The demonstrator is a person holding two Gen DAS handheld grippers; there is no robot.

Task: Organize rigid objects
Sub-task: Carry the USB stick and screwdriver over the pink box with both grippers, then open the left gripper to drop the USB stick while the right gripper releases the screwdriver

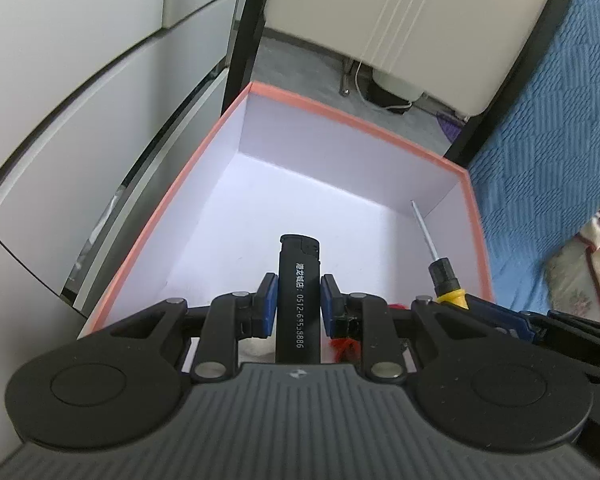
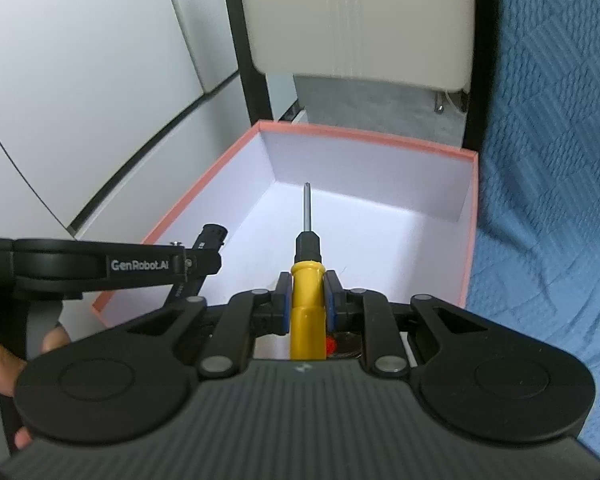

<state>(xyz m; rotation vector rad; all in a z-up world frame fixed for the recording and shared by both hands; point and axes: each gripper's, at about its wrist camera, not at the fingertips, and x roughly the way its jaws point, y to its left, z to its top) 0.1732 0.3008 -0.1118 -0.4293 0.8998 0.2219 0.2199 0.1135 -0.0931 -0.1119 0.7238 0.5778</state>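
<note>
The box, the biggest thing here, sits open-topped with its pink rim up and its white floor bare across the far half, which reads as the collecting place for the task; a blue cloth lies along its right edge and pale panels run beyond its left edge. Both grippers hang over the near edge of the box, pointing steeply down into it, presumably so each can drop its load inside instead of on the cloth. The left gripper is nearly shut, its blue pads pressing both sides of the lighter, which runs lengthwise between the jaws with its cap end sticking forward past the fingertips, over the near middle of the box floor. The right gripper is clamped as tight as it goes on the yellow handle of the screwdriver; the handle lies along the jaws and the thin shaft juts ahead, its tip aimed toward the far left corner of the box. Seen from the left wrist, the screwdriver hangs just right of the lighter, close to the right edge of the box, the two apart. Something small and red shows under the jaws at the near edge; what it is cannot be told
</note>
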